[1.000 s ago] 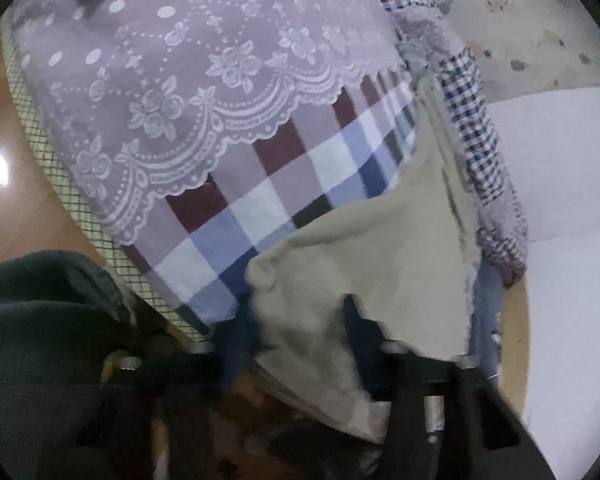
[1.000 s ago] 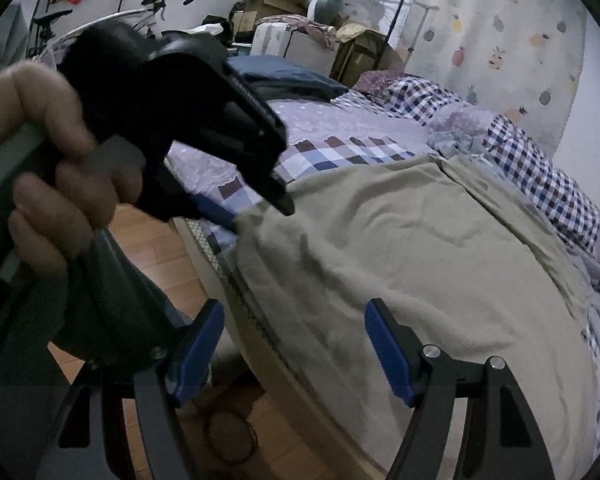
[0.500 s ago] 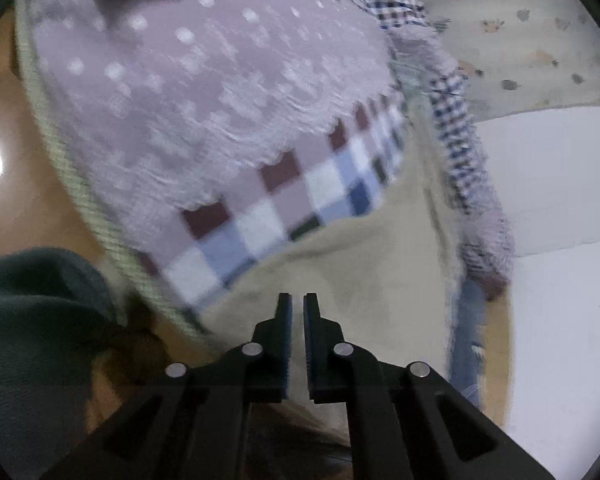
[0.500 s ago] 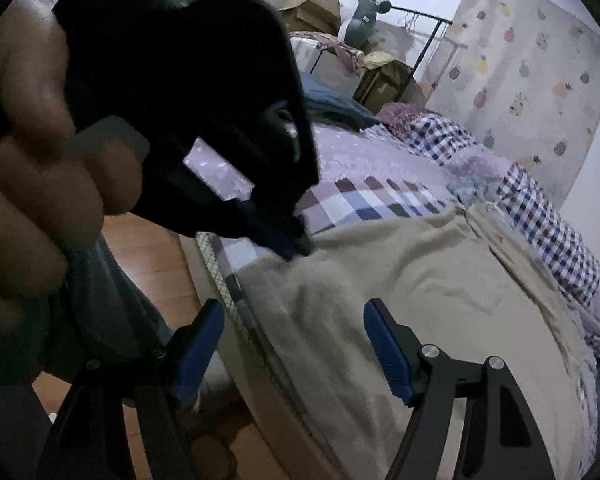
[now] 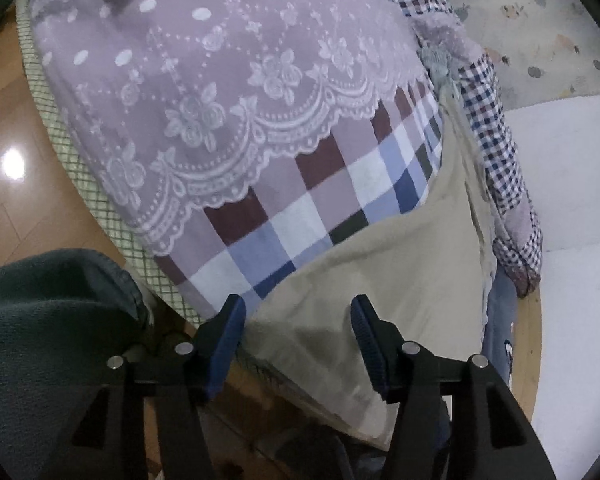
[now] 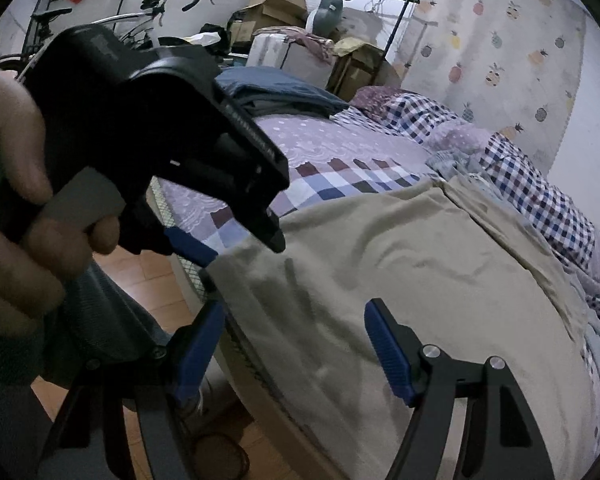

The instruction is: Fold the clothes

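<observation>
both hand-held grippers (image 5: 298,328) (image 6: 294,344) gape over beige cloth (image 6: 420,264); no readable writing.

I see the garment (image 6: 420,272) lying spread on the bed (image 5: 260,120), at its near edge. My left gripper (image 5: 298,334) hangs over its corner, my right gripper (image 6: 294,350) beside it; folded clothes (image 6: 276,92) sit behind.

A wooden floor (image 5: 24,216) fills the left of the left wrist view, with a bright light glare. Upper right in the right wrist view hangs a pineapple-print curtain (image 6: 500,52); cardboard boxes (image 6: 276,4) and a bicycle (image 6: 156,12) stand along the white back wall.
</observation>
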`<control>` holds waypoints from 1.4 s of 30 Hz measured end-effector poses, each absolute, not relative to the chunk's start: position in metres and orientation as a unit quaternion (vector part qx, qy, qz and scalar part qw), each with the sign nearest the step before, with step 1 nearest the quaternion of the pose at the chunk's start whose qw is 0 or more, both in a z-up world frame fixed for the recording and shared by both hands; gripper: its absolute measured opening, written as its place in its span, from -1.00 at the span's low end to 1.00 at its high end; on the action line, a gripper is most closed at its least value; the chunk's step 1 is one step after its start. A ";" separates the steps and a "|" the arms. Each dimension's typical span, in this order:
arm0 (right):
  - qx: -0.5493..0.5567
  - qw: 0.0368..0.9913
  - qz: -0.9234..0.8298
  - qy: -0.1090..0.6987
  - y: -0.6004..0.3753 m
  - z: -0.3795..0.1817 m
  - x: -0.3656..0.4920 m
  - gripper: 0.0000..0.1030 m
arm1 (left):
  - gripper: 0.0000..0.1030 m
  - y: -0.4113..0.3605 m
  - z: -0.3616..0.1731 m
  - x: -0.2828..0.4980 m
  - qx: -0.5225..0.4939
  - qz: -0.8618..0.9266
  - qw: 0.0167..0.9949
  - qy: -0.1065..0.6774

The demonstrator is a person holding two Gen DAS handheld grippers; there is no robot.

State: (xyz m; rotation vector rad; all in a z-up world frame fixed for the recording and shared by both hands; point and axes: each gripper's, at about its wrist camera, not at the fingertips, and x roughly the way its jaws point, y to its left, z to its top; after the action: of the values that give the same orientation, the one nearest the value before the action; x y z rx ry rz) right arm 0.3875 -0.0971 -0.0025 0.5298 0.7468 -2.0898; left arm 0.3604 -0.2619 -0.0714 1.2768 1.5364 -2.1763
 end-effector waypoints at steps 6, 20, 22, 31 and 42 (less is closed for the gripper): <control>0.193 0.427 -0.824 0.320 -0.103 -0.006 0.398 0.48 | -0.93 -0.262 -0.069 0.371 0.412 -0.725 0.067 0.548; 0.163 0.387 -0.816 0.398 -0.131 -0.032 0.398 -0.67 | -0.94 -0.270 -0.056 0.383 0.354 -0.721 0.005 0.596; 0.168 0.387 -0.817 0.393 -0.132 -0.029 0.395 -0.89 | -0.93 -0.271 -0.057 0.385 0.356 -0.722 0.014 0.593; 0.181 0.403 -0.824 0.354 -0.130 -0.005 0.391 -0.94 | 0.36 -0.270 -0.065 0.391 0.350 -0.707 0.032 0.613; 0.188 0.407 -0.829 0.335 -0.132 0.004 0.397 -0.94 | 0.38 -0.257 -0.080 0.385 0.347 -0.679 -0.007 0.647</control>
State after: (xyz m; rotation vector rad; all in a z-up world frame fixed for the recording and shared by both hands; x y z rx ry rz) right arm 0.3973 -0.1316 0.0041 0.4739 0.8459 -2.0892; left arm 0.3852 -0.2566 -0.0800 1.0964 2.0411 -2.1429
